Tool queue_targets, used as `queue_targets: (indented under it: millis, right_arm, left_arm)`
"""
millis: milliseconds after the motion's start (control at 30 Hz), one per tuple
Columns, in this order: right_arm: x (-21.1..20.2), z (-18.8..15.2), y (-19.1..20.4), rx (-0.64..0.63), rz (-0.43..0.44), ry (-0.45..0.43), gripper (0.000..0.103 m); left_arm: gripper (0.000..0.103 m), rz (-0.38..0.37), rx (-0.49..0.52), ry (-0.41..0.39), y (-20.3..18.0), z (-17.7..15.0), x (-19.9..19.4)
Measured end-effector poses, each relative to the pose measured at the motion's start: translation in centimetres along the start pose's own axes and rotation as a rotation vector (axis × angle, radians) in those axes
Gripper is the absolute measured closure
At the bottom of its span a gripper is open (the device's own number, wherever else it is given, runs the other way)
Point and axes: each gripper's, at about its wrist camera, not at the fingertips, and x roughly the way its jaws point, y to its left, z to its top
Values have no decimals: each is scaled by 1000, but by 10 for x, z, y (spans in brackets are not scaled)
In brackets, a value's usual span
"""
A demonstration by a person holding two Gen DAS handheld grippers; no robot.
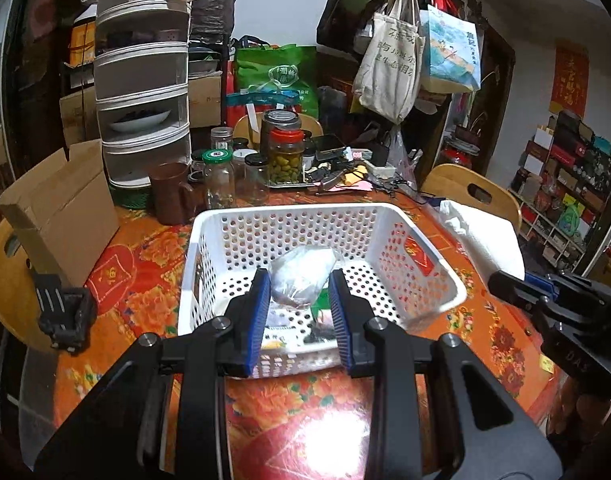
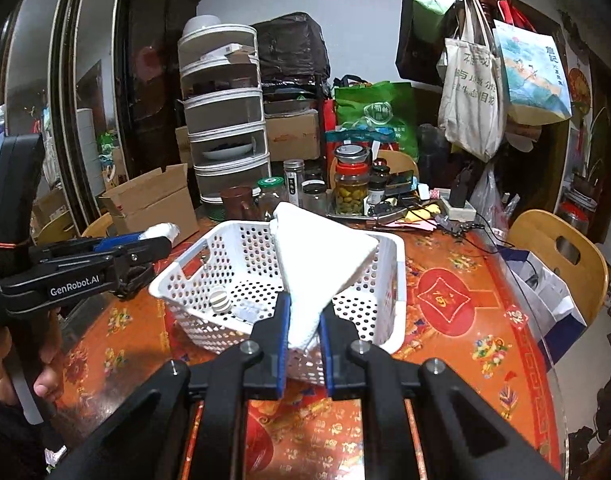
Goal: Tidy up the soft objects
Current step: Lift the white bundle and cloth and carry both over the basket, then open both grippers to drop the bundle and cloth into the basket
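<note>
A white perforated plastic basket [image 1: 417,268] stands on the table; it also shows in the right wrist view [image 2: 389,292]. My left gripper [image 1: 300,282] is shut on a clear plastic bag of white soft stuff [image 1: 305,272], held over the basket's near side. My right gripper [image 2: 303,312] is shut on a folded white cloth [image 2: 325,256], held above the basket's near rim. The cloth also shows in the left wrist view [image 1: 481,236], at the right. A small striped ball [image 2: 219,302] and other small items lie inside the basket.
A red and orange floral tablecloth [image 1: 145,280] covers the table. Behind the basket stand glass jars [image 1: 285,160], a brown mug [image 1: 171,192], a cardboard box [image 1: 61,208] and a tiered food cover [image 1: 145,80]. Wooden chairs [image 2: 557,256] sit at the table's sides.
</note>
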Motion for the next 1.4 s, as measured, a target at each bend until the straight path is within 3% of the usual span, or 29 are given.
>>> queue_targets:
  millis: [500,833,1067,1100,1133,1167,1200,1300,1333,1400]
  right_arm:
    - [96,35,-22,8,-63,201,91]
    - [161,25,-30,12,-73,368,91]
    - [189,14,-23,-23,-68,459,90]
    - [192,13,-23,-24,-71,465,90]
    - [192,12,-23,-20,-68,463,88]
    - [192,12,-22,-15,-60,456,84]
    - [191,12,-23,-10,-58,450,73]
    - [185,15,-25,6,-47,413,34]
    - [180,17,-25,14,-39,396,27]
    - [173,20,-26,22,-28,371,26]
  left_arm:
    - [76,61,-11,189,6,33,103]
    - [76,101,-36,373,16,18,187]
    - [75,108,-23,449,18,4,212]
    - [70,103,-22,454,18,3,214]
    - [65,97,-24,455,18,3,214]
    - [49,85,-28,451,18,2,213]
    - [33,73,-31,439,18,2,211]
    - [24,72,-24,397,17,5,200]
    - [24,69,-24,394,18,6,198]
    - [24,71,-30,377,19,9,190]
